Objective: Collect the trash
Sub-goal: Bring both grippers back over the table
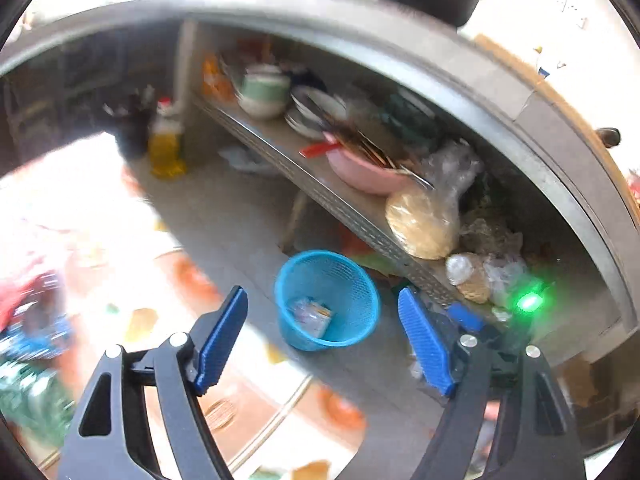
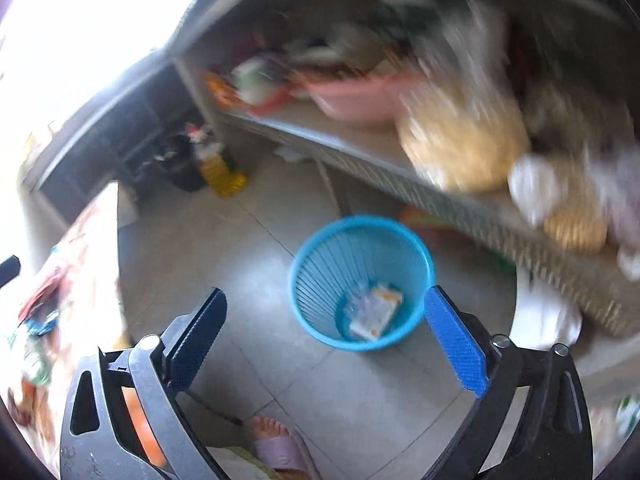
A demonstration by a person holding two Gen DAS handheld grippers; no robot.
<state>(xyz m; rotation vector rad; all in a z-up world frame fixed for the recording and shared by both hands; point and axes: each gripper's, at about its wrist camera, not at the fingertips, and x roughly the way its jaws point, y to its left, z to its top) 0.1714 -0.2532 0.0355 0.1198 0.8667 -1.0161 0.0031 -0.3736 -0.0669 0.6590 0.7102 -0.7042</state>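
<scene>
A blue plastic mesh waste basket (image 1: 327, 300) stands on the grey tiled floor beside a low shelf; it also shows in the right wrist view (image 2: 362, 282). Crumpled wrappers (image 1: 310, 316) lie in its bottom, seen too in the right wrist view (image 2: 374, 312). My left gripper (image 1: 324, 340) is open and empty, above and in front of the basket. My right gripper (image 2: 326, 344) is open and empty, held above the basket's near side. Both views are blurred.
A low metal shelf (image 1: 360, 216) holds a pink basin (image 1: 366, 172), bowls, plates and plastic bags of food (image 1: 424, 224). A yellow oil bottle (image 1: 164, 148) stands on the floor at the back. A table with a patterned cloth (image 2: 88, 248) is at left. A foot in a pink slipper (image 2: 280, 444) is below.
</scene>
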